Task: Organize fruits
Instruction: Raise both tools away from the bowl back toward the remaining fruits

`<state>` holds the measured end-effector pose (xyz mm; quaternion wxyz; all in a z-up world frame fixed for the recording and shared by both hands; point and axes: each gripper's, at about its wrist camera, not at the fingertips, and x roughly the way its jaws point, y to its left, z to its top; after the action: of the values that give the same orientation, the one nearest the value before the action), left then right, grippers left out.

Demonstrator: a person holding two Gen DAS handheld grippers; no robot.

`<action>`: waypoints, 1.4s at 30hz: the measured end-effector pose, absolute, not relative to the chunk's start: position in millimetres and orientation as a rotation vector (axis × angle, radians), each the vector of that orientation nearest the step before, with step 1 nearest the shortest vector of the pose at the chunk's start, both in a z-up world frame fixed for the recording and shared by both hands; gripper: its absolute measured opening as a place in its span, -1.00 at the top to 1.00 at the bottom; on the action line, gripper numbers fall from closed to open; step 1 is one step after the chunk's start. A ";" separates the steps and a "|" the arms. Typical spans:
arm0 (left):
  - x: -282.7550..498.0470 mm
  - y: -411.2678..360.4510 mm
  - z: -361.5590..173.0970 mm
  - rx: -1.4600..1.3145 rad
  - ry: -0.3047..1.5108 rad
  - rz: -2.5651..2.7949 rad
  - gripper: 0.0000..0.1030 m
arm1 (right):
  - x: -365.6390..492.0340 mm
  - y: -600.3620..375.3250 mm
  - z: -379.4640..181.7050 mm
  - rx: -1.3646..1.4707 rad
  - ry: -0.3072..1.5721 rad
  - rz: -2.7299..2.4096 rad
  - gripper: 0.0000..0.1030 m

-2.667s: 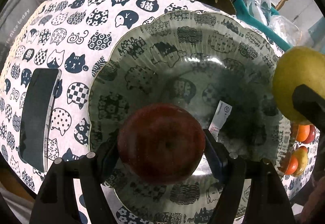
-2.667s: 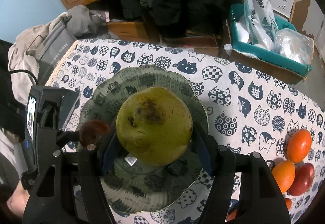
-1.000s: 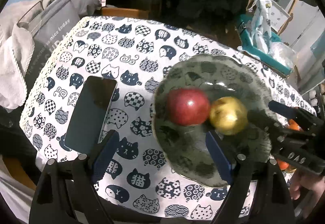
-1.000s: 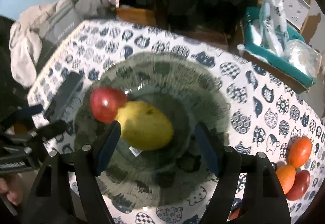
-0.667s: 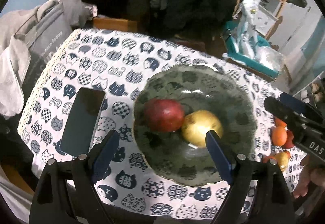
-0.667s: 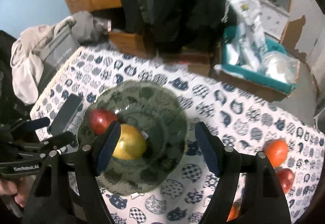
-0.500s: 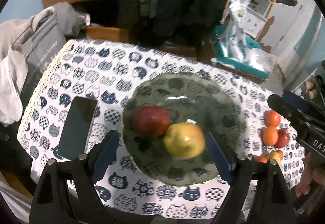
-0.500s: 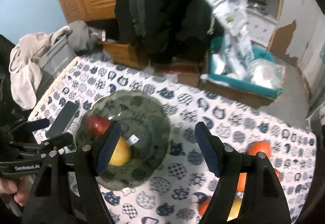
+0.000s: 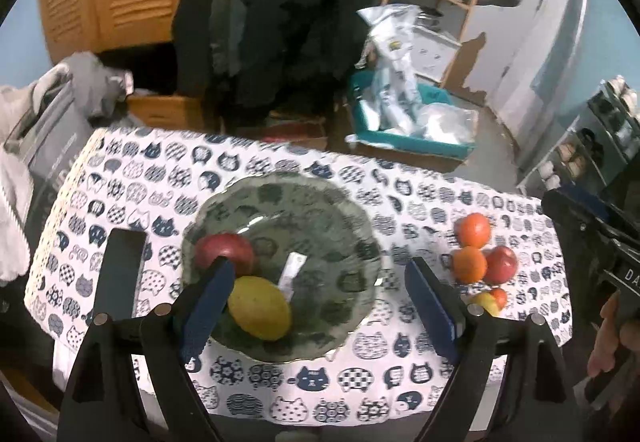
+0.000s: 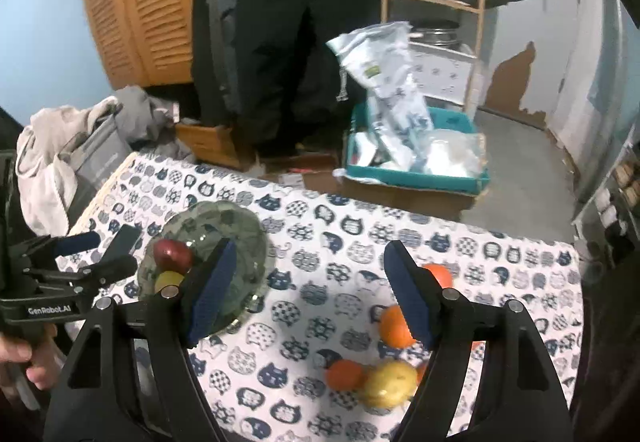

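Note:
A dark green patterned plate [image 9: 320, 201] lies on the cat-print tablecloth and holds a red apple [image 9: 224, 250] and a yellow pear [image 9: 260, 308] side by side. My left gripper [image 9: 316, 282] hovers high above the plate, open, with nothing between its blue pads. My right gripper [image 10: 310, 254] also hangs open and empty, above the cloth between the plate [image 10: 236, 226] and a loose cluster of fruit. That cluster includes an orange [image 10: 394, 326], another orange [image 10: 345, 374] and a yellow pear [image 10: 388, 382]. From the left wrist the cluster shows as oranges [image 9: 469, 264] and a red apple [image 9: 500, 265].
A black phone [image 9: 120, 274] lies on the cloth left of the plate. Grey and white clothes [image 10: 60, 145] are heaped past the table's left end. Beyond the far edge stand a teal box [image 10: 416, 173] of bags, hanging coats and a wooden shelf.
Both grippers let go of the apple and pear on the plate, then rose and drew back. The table now looks smaller, and the loose fruit on the right has come into view.

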<state>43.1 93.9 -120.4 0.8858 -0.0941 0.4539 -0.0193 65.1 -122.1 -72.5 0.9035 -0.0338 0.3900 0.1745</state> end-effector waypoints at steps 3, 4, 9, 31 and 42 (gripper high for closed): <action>40.7 79.4 -112.6 -0.176 0.934 -0.072 -0.71 | 58.4 -136.5 -67.0 -0.064 0.796 0.345 -0.54; 39.6 74.7 -111.1 -0.170 0.932 -0.079 -0.71 | 54.7 -143.2 -64.5 -0.060 0.789 0.336 -0.56; 36.4 52.6 -103.1 -0.145 0.924 -0.119 -0.71 | 41.4 -166.9 -55.5 -0.055 0.767 0.312 -0.56; 35.5 -29.4 -88.6 -0.052 0.923 -0.258 -0.71 | 7.0 -267.9 -47.1 0.003 0.740 0.169 -0.63; 51.4 -58.4 -132.8 0.003 1.018 -0.268 -0.71 | 18.4 -278.8 -79.0 0.010 0.827 0.149 -0.63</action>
<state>51.4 -58.4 -132.8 0.8646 0.0014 0.4858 -0.1278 18.4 -278.8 -79.0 0.9130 0.0046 0.4014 0.0721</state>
